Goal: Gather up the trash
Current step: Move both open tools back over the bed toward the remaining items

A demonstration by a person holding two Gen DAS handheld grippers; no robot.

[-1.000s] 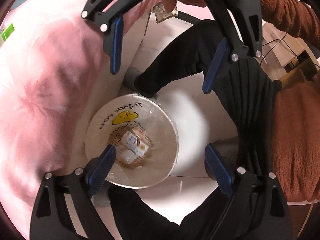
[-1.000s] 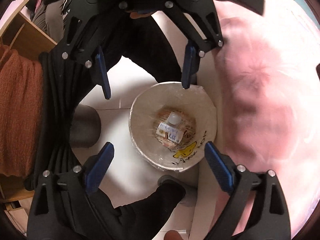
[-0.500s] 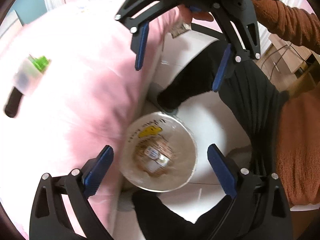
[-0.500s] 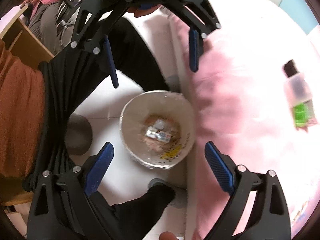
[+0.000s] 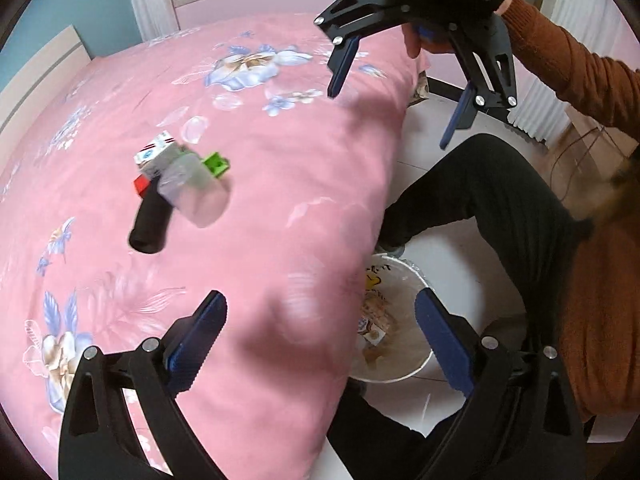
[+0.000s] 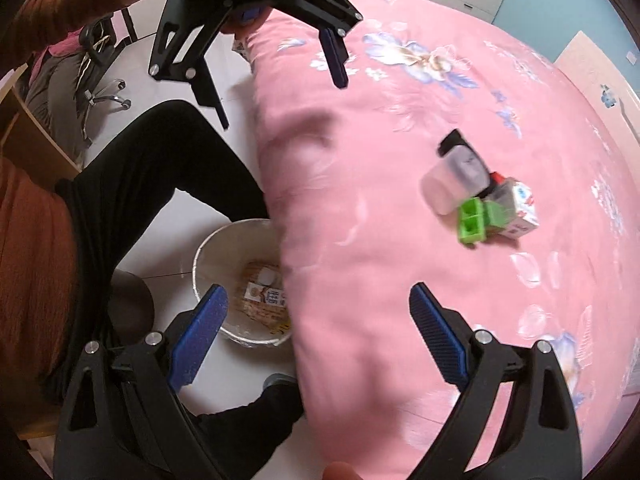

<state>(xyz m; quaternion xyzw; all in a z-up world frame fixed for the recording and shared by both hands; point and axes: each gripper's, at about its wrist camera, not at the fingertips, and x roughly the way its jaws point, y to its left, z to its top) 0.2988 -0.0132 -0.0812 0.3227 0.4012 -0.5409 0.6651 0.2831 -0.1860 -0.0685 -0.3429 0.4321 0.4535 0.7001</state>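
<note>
Pink floral bedding covers a bed that fills most of both wrist views, with white floor tile beside it and blue wall at the far edge. A seated person in a rust-orange sweater and black trousers holds a two-finger gripper in each hand, both tilted steeply downward above the bed's edge.

The left gripper has its blue-padded jaws spread wide, having just been opening a little further, with nothing between them; the quilt and the bin rim lie below the gap. The right gripper also stands released, jaws wide apart and empty. Each gripper appears at the top of the other's view, held out from an orange sleeve, a fingertip on its blue trigger.

On the floor, tucked against the bed side between the person's legs, sits a round white trash bin lined with clear plastic. Inside lie a small labelled bottle and some tan wrappers.

Well away on the quilt, a cluster of litter remains: a small white carton, a green plastic block, a cloudy clear container, a black cylinder and a bit of red, all touching or overlapping.
</note>
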